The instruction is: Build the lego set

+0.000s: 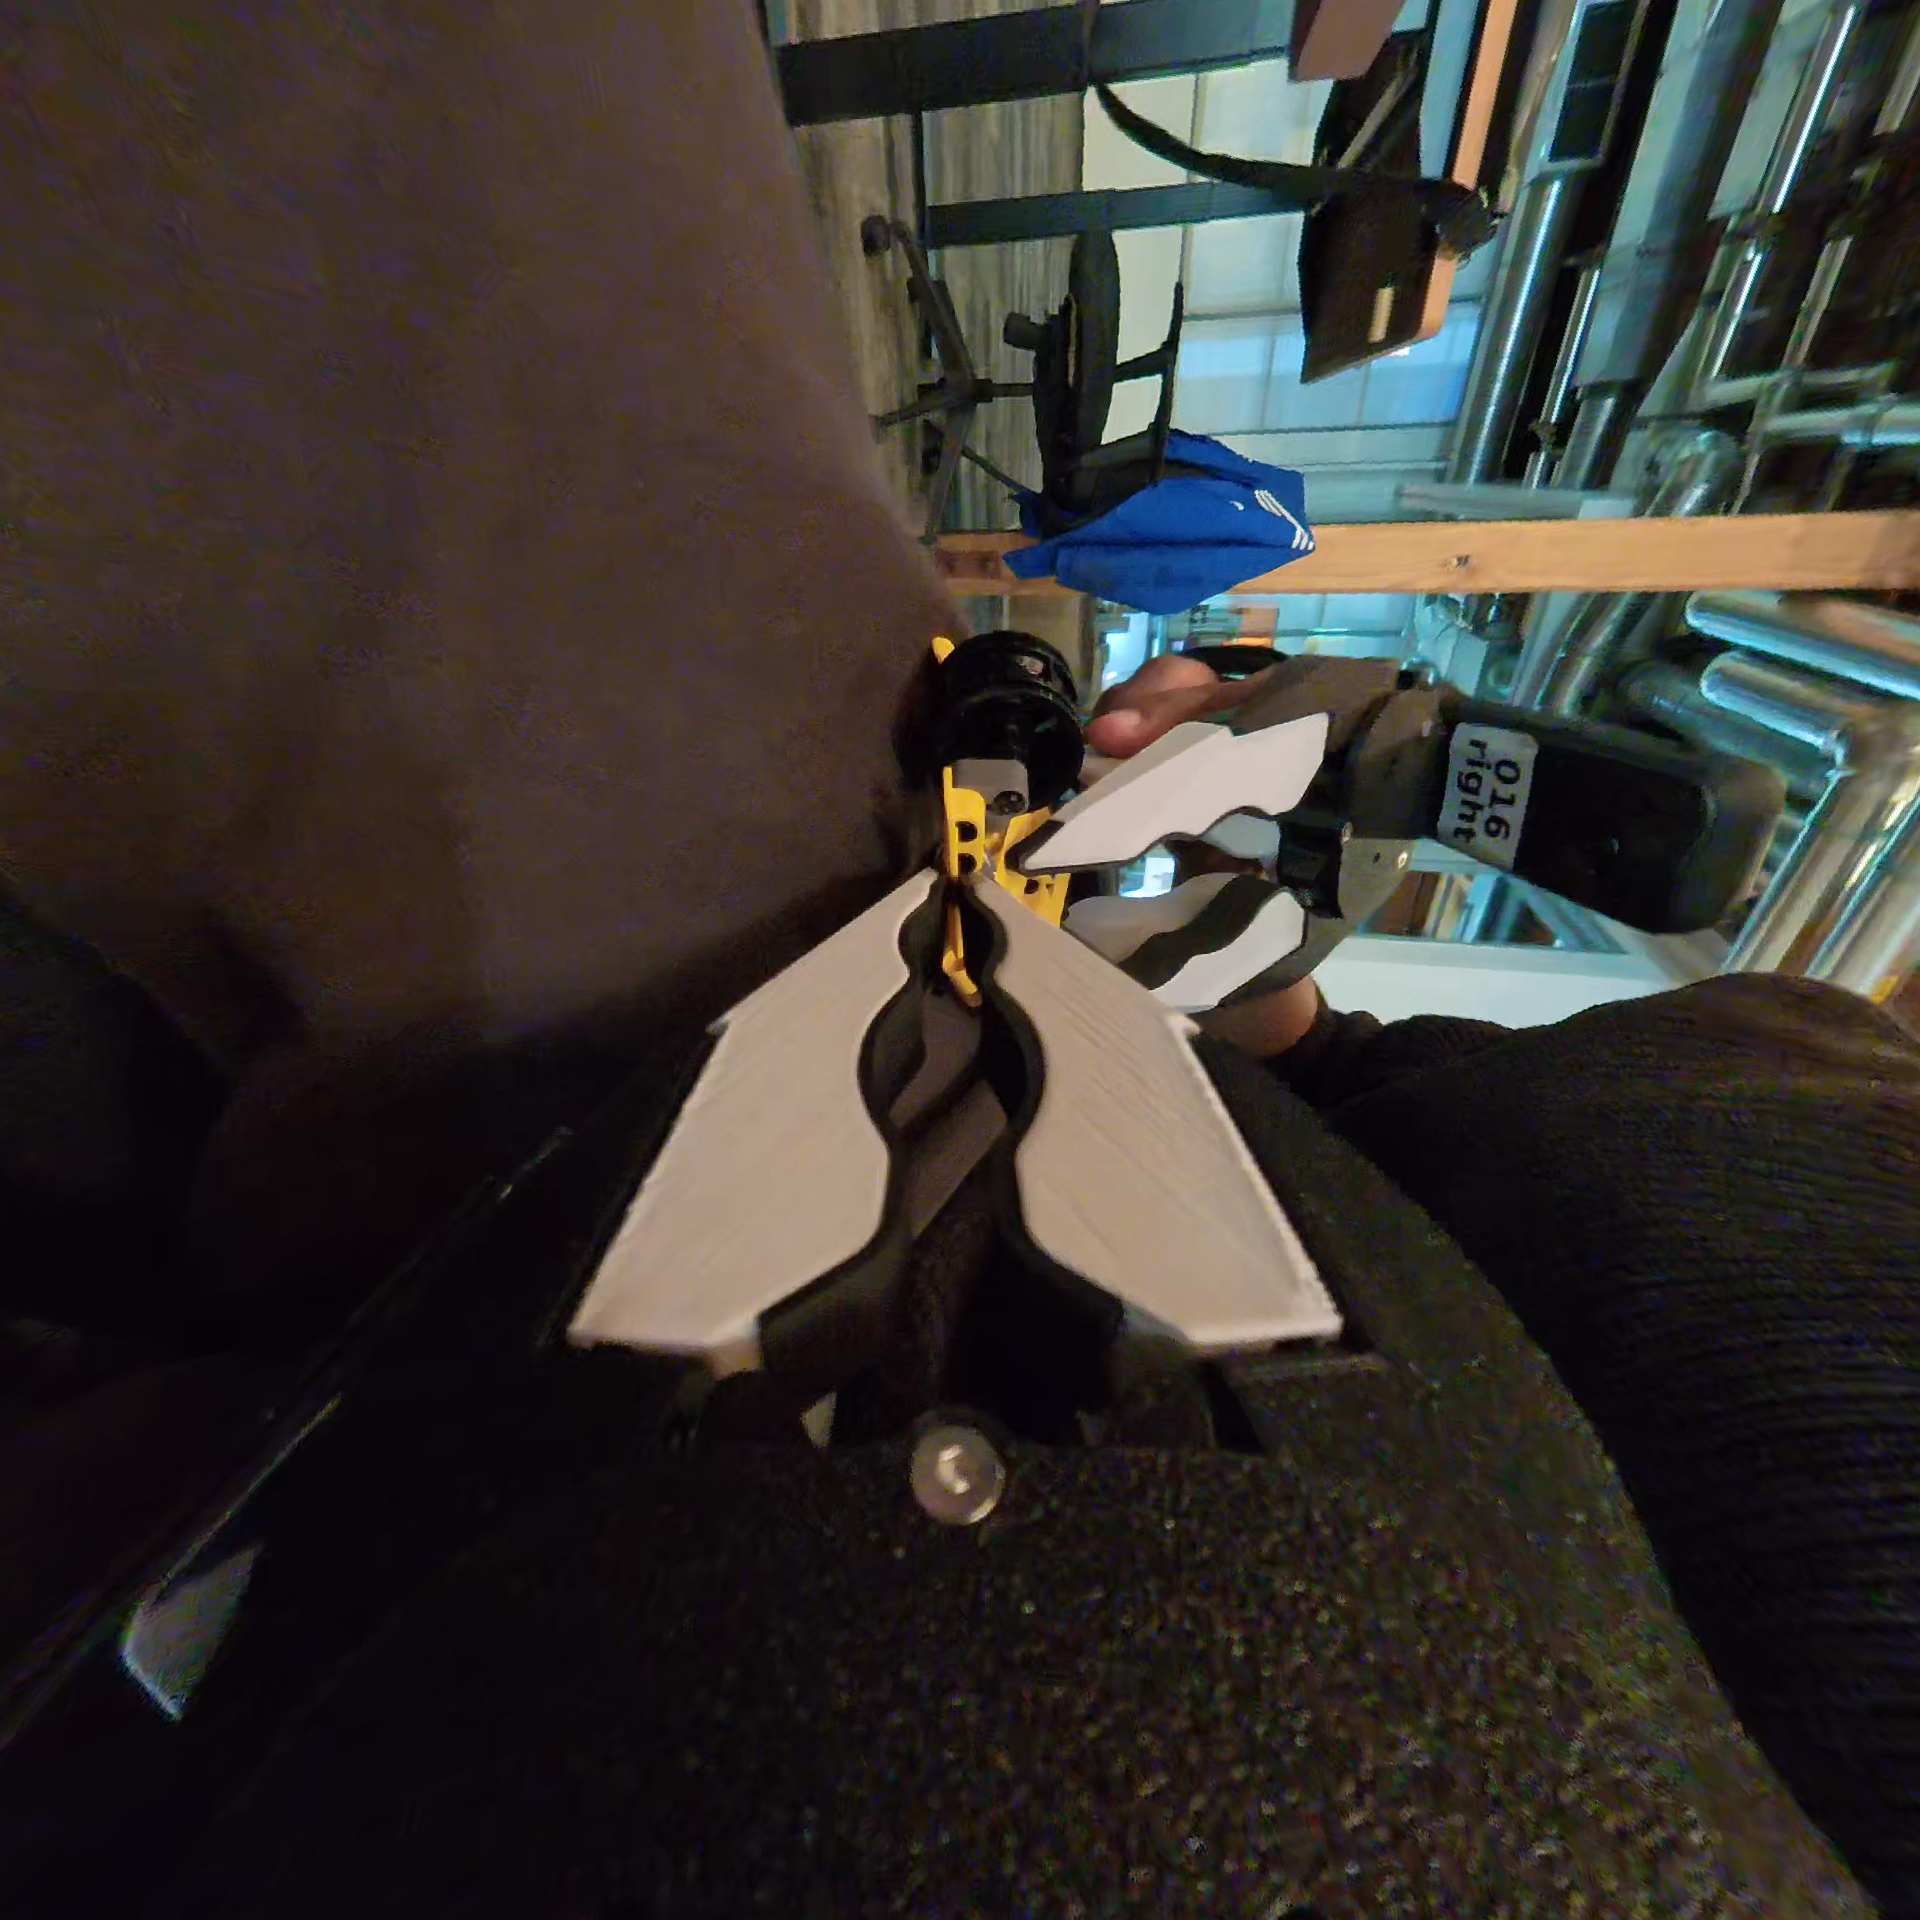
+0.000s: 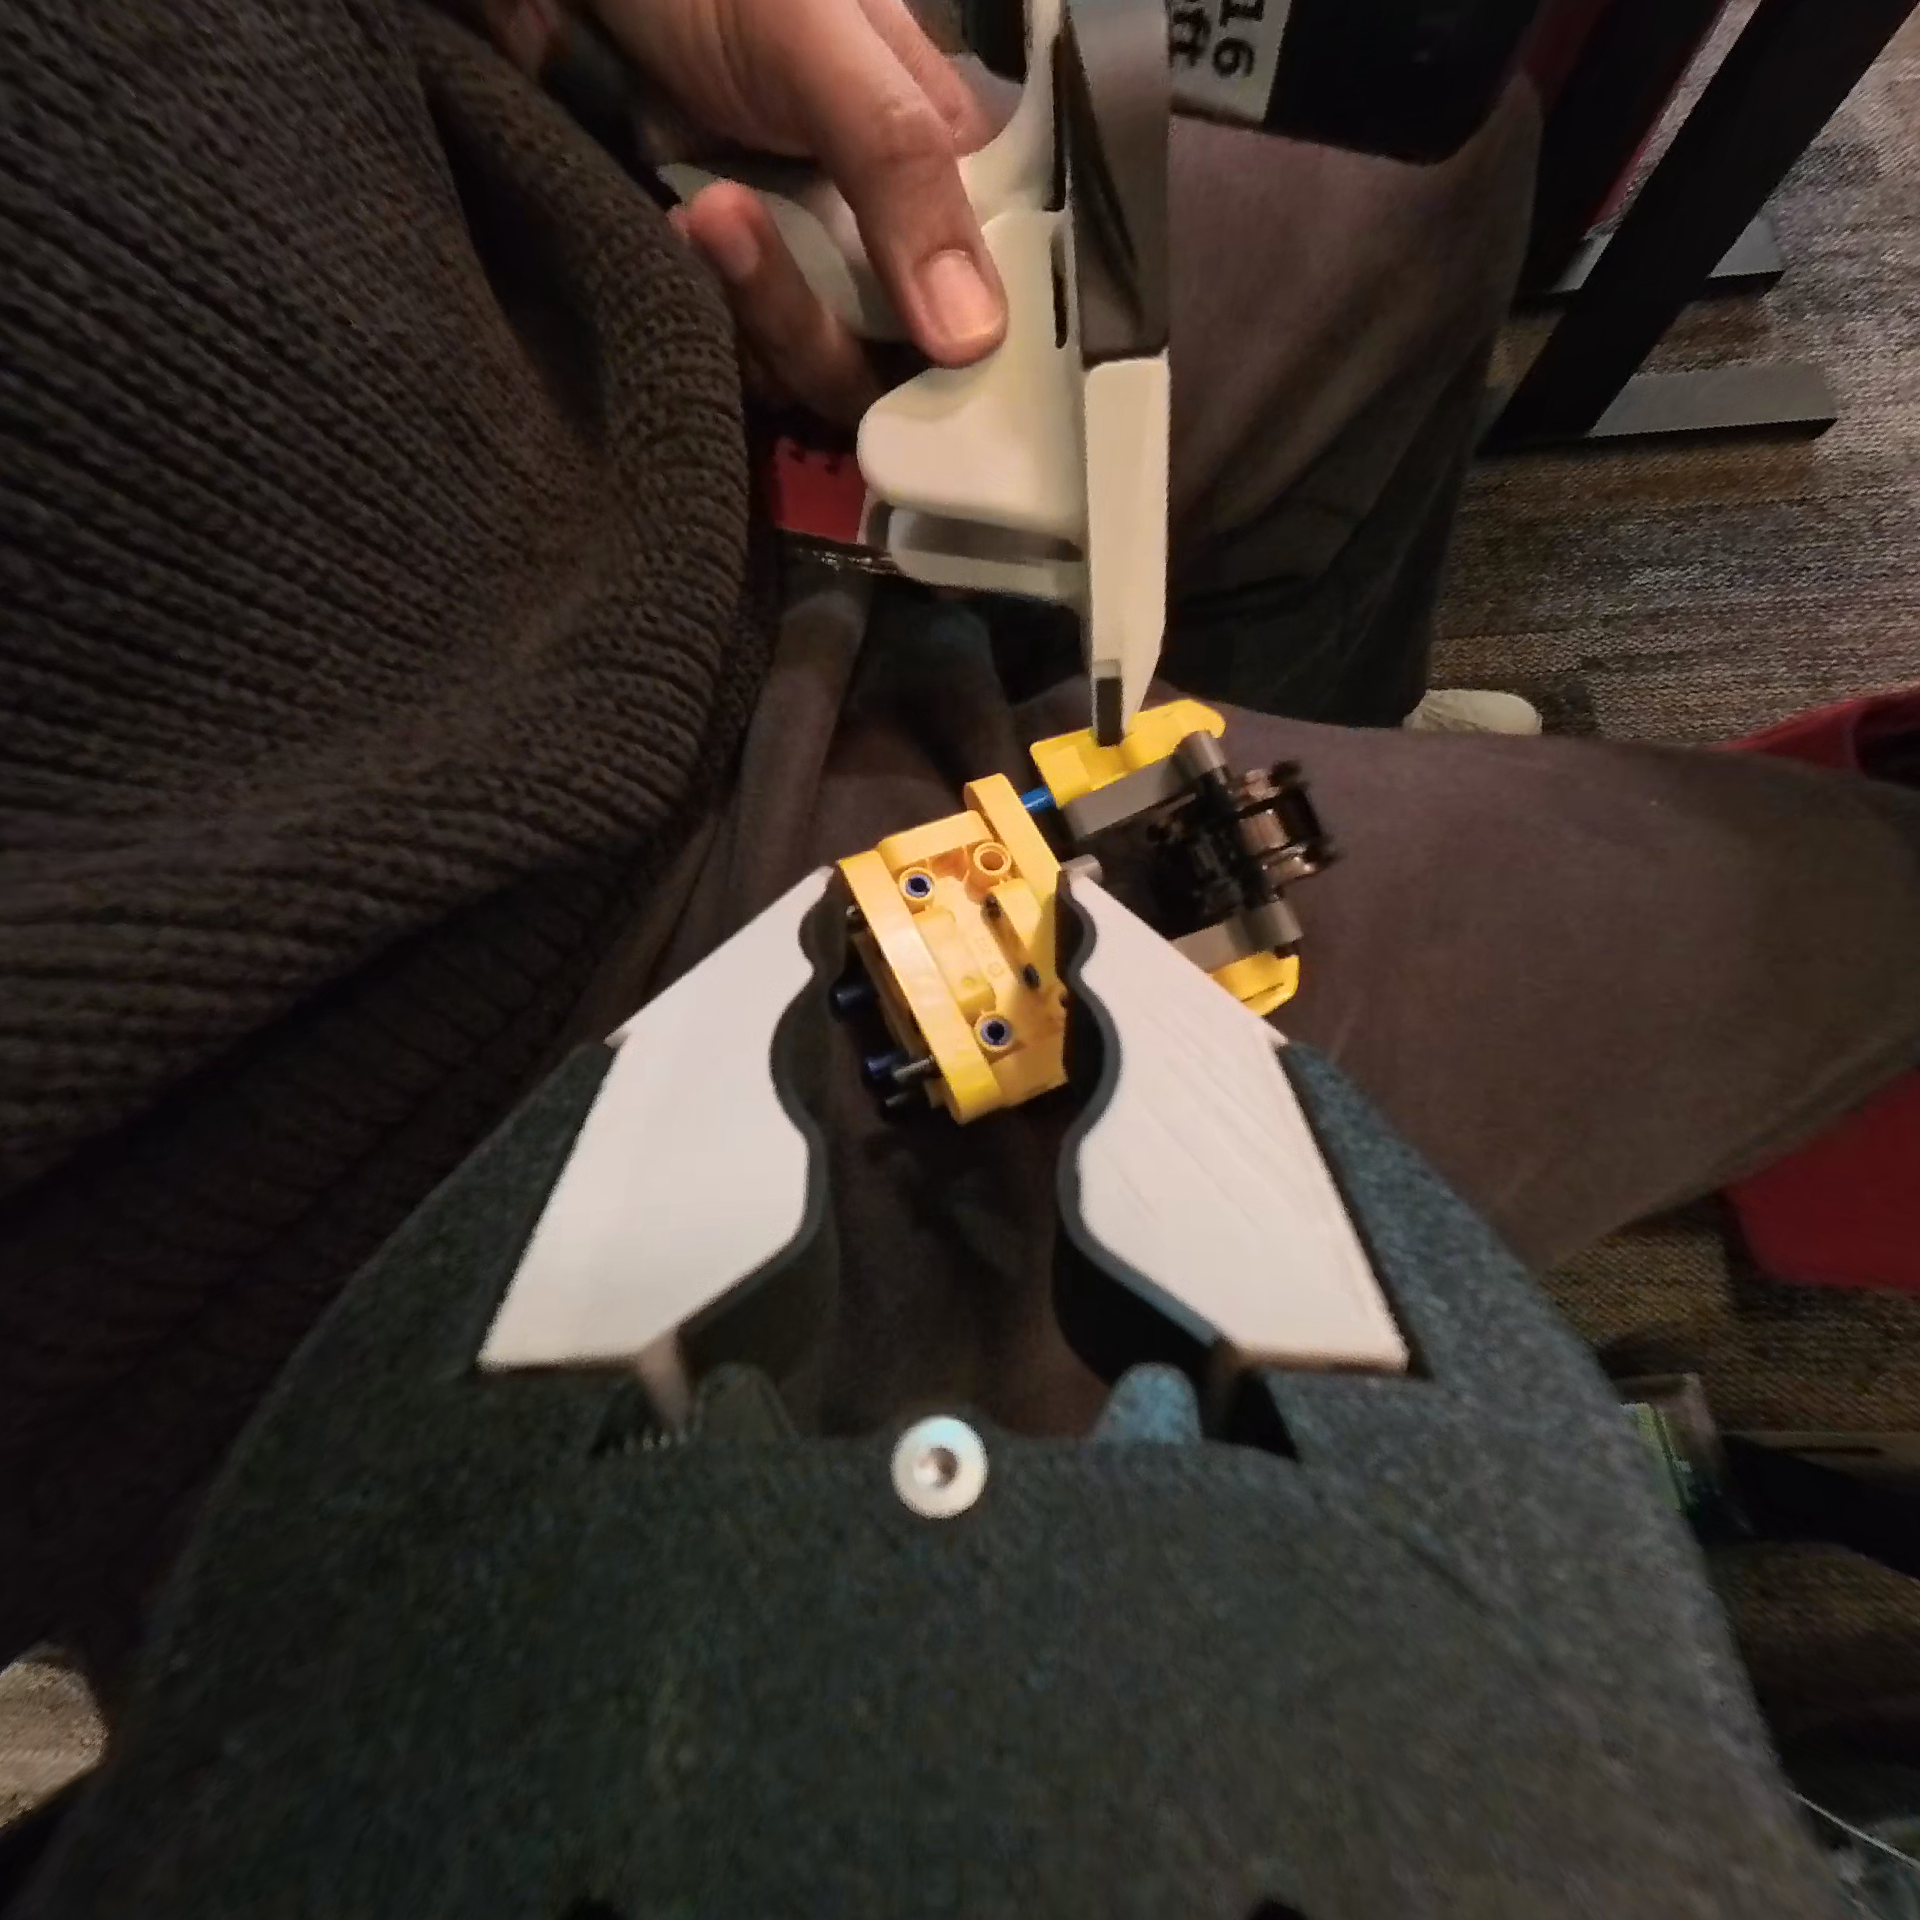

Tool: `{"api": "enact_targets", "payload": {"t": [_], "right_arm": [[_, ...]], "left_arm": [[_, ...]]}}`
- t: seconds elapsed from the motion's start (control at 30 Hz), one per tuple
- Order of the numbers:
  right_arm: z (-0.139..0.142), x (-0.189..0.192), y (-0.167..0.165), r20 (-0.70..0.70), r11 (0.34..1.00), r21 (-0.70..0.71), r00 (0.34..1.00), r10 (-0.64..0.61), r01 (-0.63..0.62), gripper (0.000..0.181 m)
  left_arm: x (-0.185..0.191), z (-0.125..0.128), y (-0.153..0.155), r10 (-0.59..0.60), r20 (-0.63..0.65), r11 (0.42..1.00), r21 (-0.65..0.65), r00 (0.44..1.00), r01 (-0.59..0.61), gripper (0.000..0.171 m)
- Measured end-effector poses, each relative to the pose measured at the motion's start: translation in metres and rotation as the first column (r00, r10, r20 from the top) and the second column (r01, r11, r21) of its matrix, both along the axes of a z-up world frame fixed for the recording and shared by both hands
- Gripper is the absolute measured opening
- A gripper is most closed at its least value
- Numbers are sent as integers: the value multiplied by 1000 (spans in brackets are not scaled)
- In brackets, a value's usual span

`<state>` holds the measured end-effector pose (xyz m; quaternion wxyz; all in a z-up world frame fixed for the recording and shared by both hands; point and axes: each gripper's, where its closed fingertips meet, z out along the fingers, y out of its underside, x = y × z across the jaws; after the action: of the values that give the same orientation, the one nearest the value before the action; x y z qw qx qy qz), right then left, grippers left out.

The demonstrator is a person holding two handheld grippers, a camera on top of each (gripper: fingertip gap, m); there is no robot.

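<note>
The right claw (image 2: 951, 940) stands partly open, its two white fingers pressed against the sides of a yellow block assembly (image 2: 961, 987) studded with blue and black pins; the block fills the gap near the fingertips. A grey beam (image 2: 1127, 805) links this block to a second yellow piece (image 2: 1127, 748) and to a black wheel (image 2: 1247, 831) on a grey axle beyond it. The left claw (image 2: 1117, 717), entering the right wrist view from above, is closed to a narrow slit with its tips clamped on that second yellow piece.

In the left wrist view, the left claw (image 1: 956, 894) shows its fingers nearly together, a thin yellow plate (image 1: 961, 914) pinched between the wavy black pads; the black wheel (image 1: 1003, 712) sits just past the tips. The right claw (image 1: 1049, 883) meets the yellow parts from the right, with a hand (image 1: 1153, 712) behind it.

The whole toy hangs above a person's lap (image 2: 1455, 935), clad in dark grey-brown cloth, beside a dark knitted sleeve (image 2: 312, 520). Farther off stand an office chair (image 1: 1091, 384), a blue garment (image 1: 1174, 530) and a wooden beam (image 1: 1610, 551).
</note>
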<state>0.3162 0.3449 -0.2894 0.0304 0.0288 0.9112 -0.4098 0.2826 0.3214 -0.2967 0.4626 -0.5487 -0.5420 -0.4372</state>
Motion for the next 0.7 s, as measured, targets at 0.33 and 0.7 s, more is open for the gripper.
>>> {"api": "enact_targets", "payload": {"t": [0.33, 0.7], "right_arm": [[1, 8, 7, -83, 999, 38, 996, 14, -11, 39], [0, 8, 5, -70, 1000, 4, 997, 9, -9, 35]], "left_arm": [[9, 3, 4, 16, 139, 998, 58, 990, -24, 1], [3, 1, 4, 97, 175, 992, 60, 980, -109, 1]]}}
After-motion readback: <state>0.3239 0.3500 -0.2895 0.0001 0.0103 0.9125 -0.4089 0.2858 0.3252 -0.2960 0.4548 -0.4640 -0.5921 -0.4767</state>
